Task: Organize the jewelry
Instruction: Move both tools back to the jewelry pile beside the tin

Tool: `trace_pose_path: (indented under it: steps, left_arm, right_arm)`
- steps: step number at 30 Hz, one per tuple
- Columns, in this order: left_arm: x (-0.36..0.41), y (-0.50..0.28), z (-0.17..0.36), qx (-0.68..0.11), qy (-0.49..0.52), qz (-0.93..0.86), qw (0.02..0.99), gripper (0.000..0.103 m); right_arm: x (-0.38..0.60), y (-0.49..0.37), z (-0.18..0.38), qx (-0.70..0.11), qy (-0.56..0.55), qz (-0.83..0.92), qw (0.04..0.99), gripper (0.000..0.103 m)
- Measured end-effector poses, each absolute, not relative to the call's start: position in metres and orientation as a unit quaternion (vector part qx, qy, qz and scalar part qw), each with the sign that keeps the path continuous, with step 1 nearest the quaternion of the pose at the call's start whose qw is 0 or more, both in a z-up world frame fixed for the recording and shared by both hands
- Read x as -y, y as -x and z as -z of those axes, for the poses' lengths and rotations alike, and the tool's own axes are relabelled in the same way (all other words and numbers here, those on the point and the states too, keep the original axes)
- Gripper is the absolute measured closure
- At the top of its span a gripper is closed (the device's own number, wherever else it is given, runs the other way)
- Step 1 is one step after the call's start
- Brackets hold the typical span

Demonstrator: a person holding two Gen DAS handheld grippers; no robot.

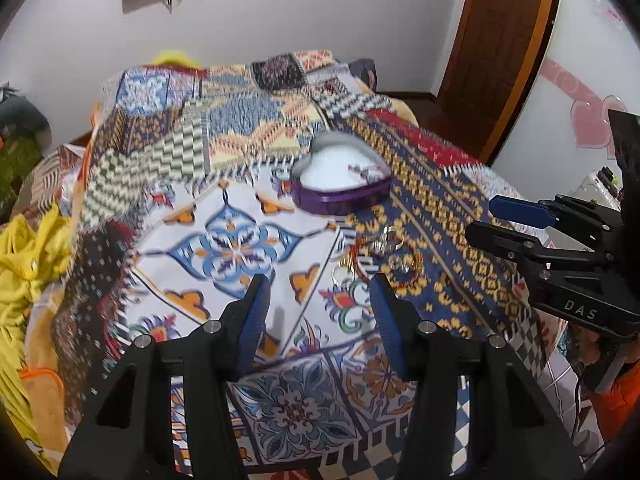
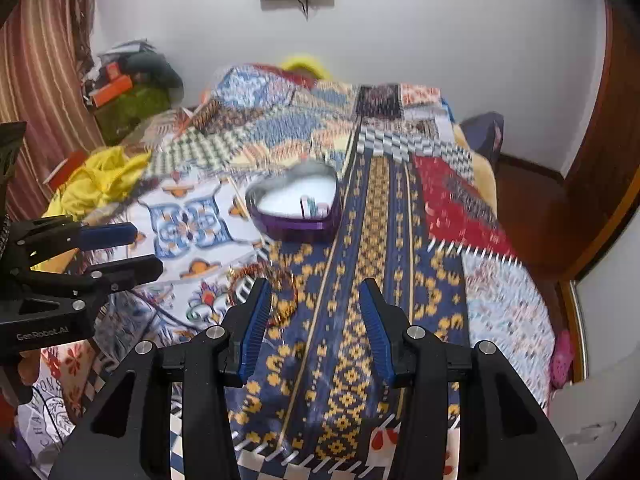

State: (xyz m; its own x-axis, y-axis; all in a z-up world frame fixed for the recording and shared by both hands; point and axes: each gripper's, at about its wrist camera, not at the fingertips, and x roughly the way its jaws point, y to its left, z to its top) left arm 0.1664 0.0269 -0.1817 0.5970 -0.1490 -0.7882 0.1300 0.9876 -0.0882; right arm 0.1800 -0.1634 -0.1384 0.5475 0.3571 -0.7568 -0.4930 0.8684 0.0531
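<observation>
Jewelry [image 1: 384,254] lies in a small loose heap on the bed [image 1: 224,208], on its patterned quilt, just in front of a purple heart-shaped box [image 1: 340,182]. The box stands open, white inside, with a small item near its right wall; what that item is cannot be told through the blur.

The left wrist view shows the heap best: reddish-orange beaded bangles and a few pale rings, lying just beyond the right fingertip of the left hand-held gripper [image 1: 318,300]. Its fingers stand well apart with nothing between them. The right hand-held gripper [image 1: 486,220] reaches in from the right edge of this view, its fingers parted and empty.

The right wrist view shows less of the jewelry [image 2: 276,284]: only a blurred beaded ring, partly hidden behind the left fingertip of the right hand-held gripper [image 2: 314,304], whose fingers are spread wide over the blue-and-yellow stripe. The box [image 2: 296,208] sits further back. The left hand-held gripper [image 2: 140,250] enters at the left edge here, fingers parted. Only this view shows a striped curtain [image 2: 36,80].
</observation>
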Motion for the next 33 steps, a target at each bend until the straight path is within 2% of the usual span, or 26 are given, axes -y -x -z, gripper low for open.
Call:
trace_pose_path:
  steps: [9, 16, 27, 33]
  left_arm:
    - [-0.022, -0.182, 0.213, -0.468, 0.021, 0.079, 0.88, 0.052]
    - [-0.012, -0.197, 0.229, -0.481, -0.005, 0.088, 0.873, 0.068]
    - [-0.005, -0.208, 0.237, -0.478, -0.009, 0.118, 0.87, 0.068]
    - [-0.008, -0.211, 0.238, -0.473, 0.007, 0.12, 0.873, 0.079]
  right_arm:
    - [0.168, -0.184, 0.163, -0.442, 0.082, -0.237, 0.862, 0.061]
    - [0.165, -0.195, 0.171, -0.448, 0.081, -0.244, 0.856, 0.061]
    - [0.14, -0.212, 0.175, -0.444, 0.112, -0.29, 0.84, 0.061]
    - [0.136, -0.215, 0.178, -0.44, 0.12, -0.301, 0.838, 0.061]
